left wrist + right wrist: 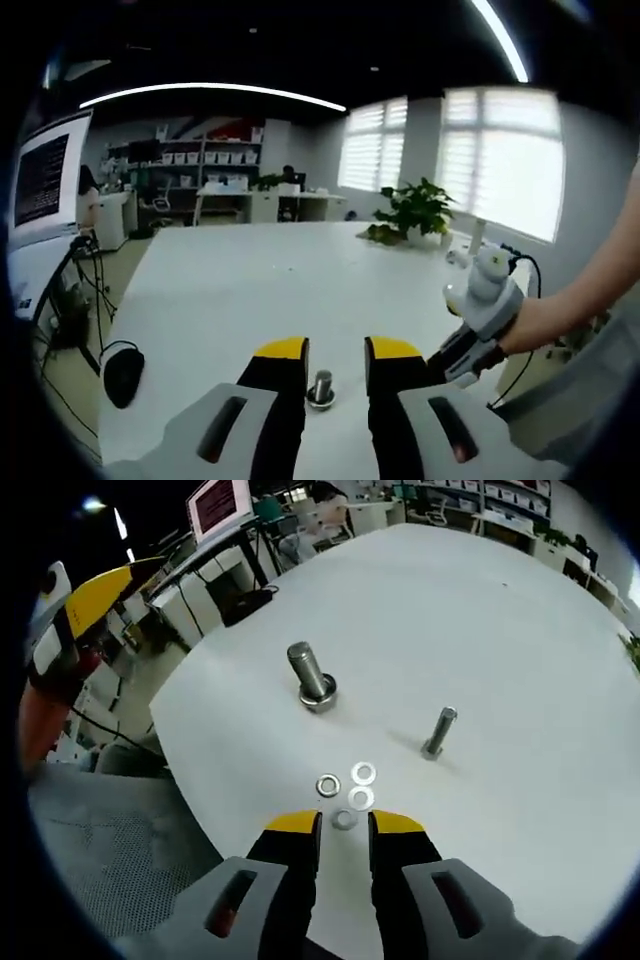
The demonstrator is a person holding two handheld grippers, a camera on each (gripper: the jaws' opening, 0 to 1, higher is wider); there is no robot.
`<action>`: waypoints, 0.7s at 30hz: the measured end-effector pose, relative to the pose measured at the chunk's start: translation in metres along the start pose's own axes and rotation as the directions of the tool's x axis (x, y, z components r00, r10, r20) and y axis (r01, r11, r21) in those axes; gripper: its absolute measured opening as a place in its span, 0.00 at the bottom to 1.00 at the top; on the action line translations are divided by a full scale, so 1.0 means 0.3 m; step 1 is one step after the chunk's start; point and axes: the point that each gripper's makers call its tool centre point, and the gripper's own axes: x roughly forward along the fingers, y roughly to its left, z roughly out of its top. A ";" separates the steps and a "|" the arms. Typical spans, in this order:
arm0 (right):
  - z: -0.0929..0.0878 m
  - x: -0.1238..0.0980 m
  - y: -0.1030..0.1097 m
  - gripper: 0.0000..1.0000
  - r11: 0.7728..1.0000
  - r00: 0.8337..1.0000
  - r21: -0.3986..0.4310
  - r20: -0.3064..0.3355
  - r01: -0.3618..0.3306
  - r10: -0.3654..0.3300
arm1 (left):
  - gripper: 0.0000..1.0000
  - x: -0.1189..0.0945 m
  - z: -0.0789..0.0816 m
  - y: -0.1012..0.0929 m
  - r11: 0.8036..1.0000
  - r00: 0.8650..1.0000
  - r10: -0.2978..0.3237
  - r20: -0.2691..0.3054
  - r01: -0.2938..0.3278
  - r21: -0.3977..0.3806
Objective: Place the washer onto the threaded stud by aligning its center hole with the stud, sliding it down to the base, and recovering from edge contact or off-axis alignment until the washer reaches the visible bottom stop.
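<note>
Now the right gripper (343, 825), jaws parted and holding nothing, hovers over four washers; the nearest washer (343, 820) lies between its tips, low in the right gripper view. A clean edge pinch should lift one alone without nudging neighbours. In the left gripper view, the left gripper (336, 352), open and empty, flanks the threaded stud (321, 389). A slimmer second bolt (438, 732) stands nearby, mid-right.
</note>
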 end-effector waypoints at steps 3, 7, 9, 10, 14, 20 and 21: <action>0.009 0.007 -0.011 0.20 1.000 1.000 0.001 -0.007 0.013 -0.013 | 0.21 -0.017 0.011 0.020 1.000 1.000 0.022 0.017 -0.022 -0.011; 0.005 0.011 -0.023 0.19 1.000 0.999 -0.011 -0.025 0.026 -0.026 | 0.21 -0.012 0.006 0.024 1.000 1.000 0.024 0.014 -0.024 -0.005; 0.003 0.013 -0.028 0.19 1.000 0.999 -0.008 -0.030 0.028 -0.028 | 0.21 -0.008 0.001 0.023 1.000 1.000 0.022 0.011 -0.022 -0.008; 0.002 0.013 -0.029 0.19 1.000 0.999 -0.006 -0.033 0.028 -0.028 | 0.21 -0.006 -0.001 0.022 1.000 1.000 0.022 0.011 -0.022 -0.010; -0.004 0.017 -0.032 0.19 1.000 0.999 -0.013 -0.046 0.029 -0.029 | 0.21 -0.003 -0.006 0.016 1.000 1.000 0.019 0.007 -0.019 -0.009; -0.020 0.028 -0.037 0.19 0.999 0.997 -0.029 -0.067 0.029 -0.031 | 0.21 0.001 -0.007 0.011 1.000 1.000 0.015 0.008 -0.016 0.001; -0.022 0.029 -0.038 0.19 0.999 0.997 -0.031 -0.068 0.029 -0.031 | 0.21 0.001 -0.004 0.011 1.000 1.000 0.016 0.013 -0.016 0.002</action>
